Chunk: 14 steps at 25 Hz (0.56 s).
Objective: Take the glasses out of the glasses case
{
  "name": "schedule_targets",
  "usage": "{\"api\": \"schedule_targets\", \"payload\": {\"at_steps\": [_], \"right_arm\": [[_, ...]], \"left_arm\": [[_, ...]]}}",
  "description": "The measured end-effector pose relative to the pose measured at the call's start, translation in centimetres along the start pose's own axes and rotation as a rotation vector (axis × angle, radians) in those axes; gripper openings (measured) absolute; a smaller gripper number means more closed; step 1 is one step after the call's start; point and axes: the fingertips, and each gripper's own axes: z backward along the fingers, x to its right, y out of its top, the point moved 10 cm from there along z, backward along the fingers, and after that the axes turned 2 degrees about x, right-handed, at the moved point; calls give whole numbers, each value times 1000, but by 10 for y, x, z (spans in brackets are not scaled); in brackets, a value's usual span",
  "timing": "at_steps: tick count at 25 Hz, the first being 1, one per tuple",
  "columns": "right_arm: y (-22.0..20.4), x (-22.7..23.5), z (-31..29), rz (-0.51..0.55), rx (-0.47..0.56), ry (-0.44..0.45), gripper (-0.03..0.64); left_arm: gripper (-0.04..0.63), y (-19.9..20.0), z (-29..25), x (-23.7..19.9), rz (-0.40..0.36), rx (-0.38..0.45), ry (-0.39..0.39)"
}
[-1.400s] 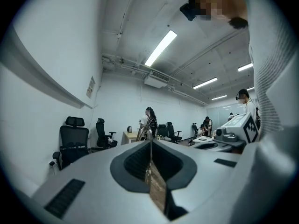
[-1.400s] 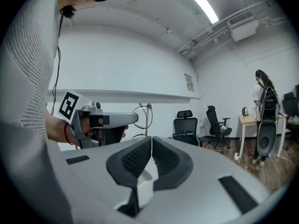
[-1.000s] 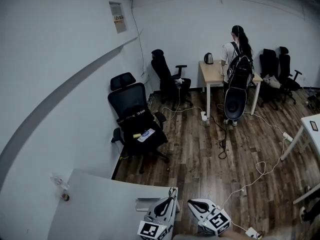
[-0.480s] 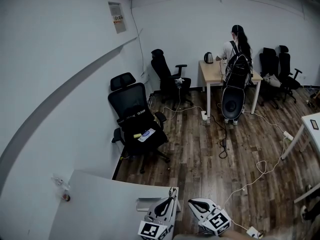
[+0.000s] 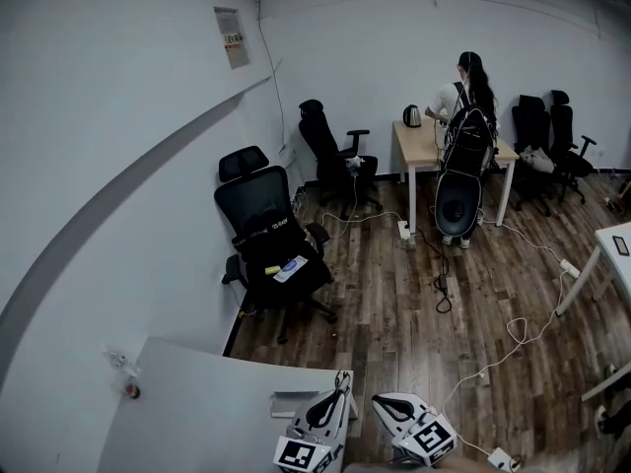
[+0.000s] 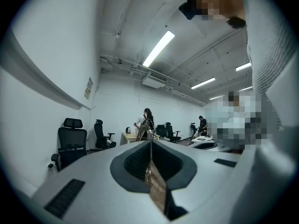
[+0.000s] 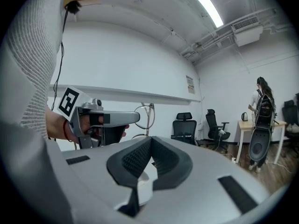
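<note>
The glasses point(image 7: 144, 118) are up in the air, pinched at the tip of the left hand-held gripper point(image 7: 135, 117), whose jaws are pressed together on a thin part of the frame. I'd judge that narrow hold is chosen so the round lenses hang free and untouched. The gripper is held level, out ahead of the person and above the tabletop point(image 5: 197, 407), which suggests to me the glasses are already out of their case. The right hand-held gripper point(image 7: 150, 143) sits just beside it with its jaws together on nothing, seemingly idle. Only the right gripper view shows the glasses plainly, along with the hand point(image 7: 70, 125) that grips the left tool; the left gripper view gives just a metallic glint in the seam of its own closed jaws. The head view catches both grippers at its bottom edge and a pale flat thing point(image 5: 293, 400) on the tabletop beside them — possibly the case, though I cannot tell
</note>
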Motion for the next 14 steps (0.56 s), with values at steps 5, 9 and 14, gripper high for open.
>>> {"api": "schedule_targets", "payload": {"at_steps": [5,9,14], "right_arm": [[-1,0,-1,7,-2,3,12],[-4,-1,-1,-3,9,3,12],[-3,-1,-3,4,5,4,12]], "left_arm": [[22,0,0,0,-2,1,-4],[22,0,0,1,-1,0,-4],[21,0,0,-2,3,2,-3]]}}
